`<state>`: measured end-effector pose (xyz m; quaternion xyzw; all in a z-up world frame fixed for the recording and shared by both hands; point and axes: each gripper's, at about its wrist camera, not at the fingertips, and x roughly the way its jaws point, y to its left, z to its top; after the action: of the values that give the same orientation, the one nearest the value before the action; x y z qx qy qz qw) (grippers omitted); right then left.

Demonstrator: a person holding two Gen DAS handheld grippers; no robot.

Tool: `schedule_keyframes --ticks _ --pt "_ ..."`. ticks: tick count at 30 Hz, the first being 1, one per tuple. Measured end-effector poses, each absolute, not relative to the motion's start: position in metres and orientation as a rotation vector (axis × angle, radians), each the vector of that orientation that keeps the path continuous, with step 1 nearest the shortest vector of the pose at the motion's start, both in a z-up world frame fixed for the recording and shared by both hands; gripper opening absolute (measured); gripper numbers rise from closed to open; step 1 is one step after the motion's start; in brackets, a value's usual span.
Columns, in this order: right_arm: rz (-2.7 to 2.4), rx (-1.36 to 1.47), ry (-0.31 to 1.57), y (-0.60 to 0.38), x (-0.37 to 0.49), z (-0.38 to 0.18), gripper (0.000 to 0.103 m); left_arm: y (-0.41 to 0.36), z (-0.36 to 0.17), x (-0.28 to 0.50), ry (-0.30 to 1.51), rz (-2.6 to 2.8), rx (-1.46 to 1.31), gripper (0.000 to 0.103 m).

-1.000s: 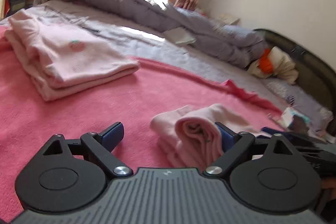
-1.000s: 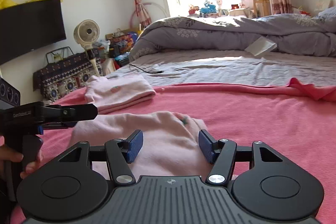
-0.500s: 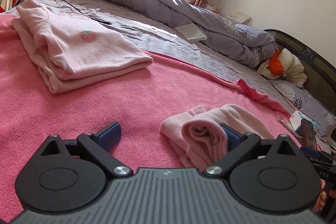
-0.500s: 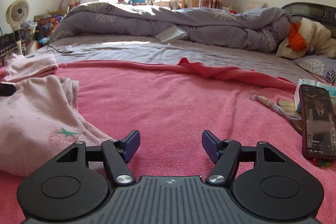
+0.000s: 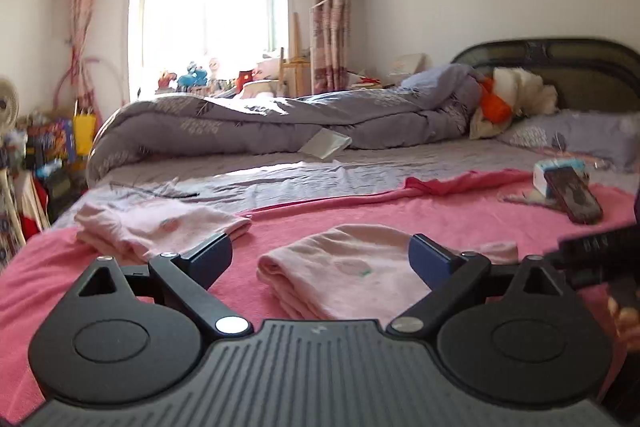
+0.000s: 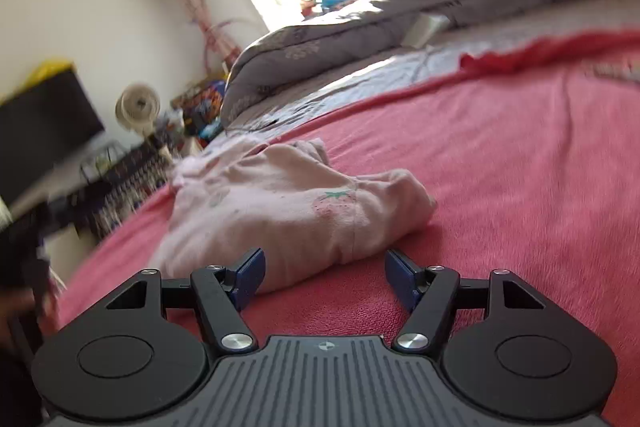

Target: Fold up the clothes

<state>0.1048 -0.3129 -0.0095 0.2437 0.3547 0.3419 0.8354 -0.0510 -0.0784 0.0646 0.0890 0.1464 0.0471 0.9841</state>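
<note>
Left wrist view. Left gripper (image 5: 322,255): jaws spread wide, nothing between the pads, held above the pink blanket (image 5: 360,211). Folded top (image 5: 352,271): pale pink, a faint strawberry print on its upper face, lying on the blanket directly ahead at 12 o'clock, its near edge showing stacked layers; the fingers frame it in the picture, but contact cannot be confirmed. Second folded garment (image 5: 160,227): pale pink, flat on the blanket at 10 o'clock, apart from the top. Phone (image 5: 572,195): dark case, at 2 o'clock on the blanket, leaning against a small blue-and-white box (image 5: 560,169). Grey duvet (image 5: 280,123): bunched across the far side of the bed at 12 o'clock. Headboard (image 5: 560,67): dark, at 1 to 2 o'clock. Right gripper body: a blurred black shape at 3 o'clock, by the frame edge.

Right wrist view, tilted and motion-blurred. Right gripper (image 6: 324,275): jaws wide apart, holding nothing, low over the blanket (image 6: 500,167). Top (image 6: 288,211): just ahead at 11 to 12 o'clock, a green-leafed strawberry print facing up, its near folded edge close by the left finger (image 6: 250,273); touching or not cannot be told. Duvet (image 6: 400,27): at 1 o'clock, far side. Fan (image 6: 138,109): white, at 10 o'clock beyond the bed.
</note>
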Motion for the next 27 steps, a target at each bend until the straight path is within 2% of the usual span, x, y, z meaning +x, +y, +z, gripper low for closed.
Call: schedule_keyframes --ticks 2,4,6,8,10,11,17,22,25,27 --pt "0.675 0.654 0.766 -0.325 0.114 -0.016 0.057 -0.128 0.049 -0.048 0.311 0.112 0.44 0.098" --pt "0.66 0.716 0.778 -0.326 0.123 -0.019 0.057 -0.155 0.025 -0.036 0.362 0.068 0.631 0.098" --pt "0.663 0.752 0.795 -0.321 0.133 -0.02 0.054 -0.171 0.005 -0.023 0.409 0.049 0.776 0.093" --pt "0.66 0.783 0.827 -0.317 0.142 -0.023 0.034 -0.172 -0.011 -0.006 0.479 0.025 0.828 0.063" --pt "0.658 0.828 0.877 -0.316 0.154 -0.031 0.018 -0.169 -0.01 0.002 0.522 -0.003 0.801 0.05" --pt "0.656 0.845 0.893 -0.316 0.159 -0.034 0.014 -0.168 -0.01 0.006 0.543 -0.017 0.787 0.049" --pt "0.638 0.824 0.804 -0.319 0.181 -0.019 0.013 -0.151 -0.011 0.019 0.582 -0.059 0.703 0.048" --pt "0.566 0.709 0.787 -0.306 0.206 -0.021 0.013 -0.141 -0.012 0.014 0.561 -0.049 0.621 0.048" --pt "0.491 0.604 0.771 -0.309 0.206 -0.031 0.008 -0.135 -0.012 0.011 0.547 -0.049 0.574 0.048" --pt "0.514 0.517 0.696 -0.315 0.185 -0.024 0.011 -0.13 -0.013 0.007 0.529 -0.053 0.54 0.048"
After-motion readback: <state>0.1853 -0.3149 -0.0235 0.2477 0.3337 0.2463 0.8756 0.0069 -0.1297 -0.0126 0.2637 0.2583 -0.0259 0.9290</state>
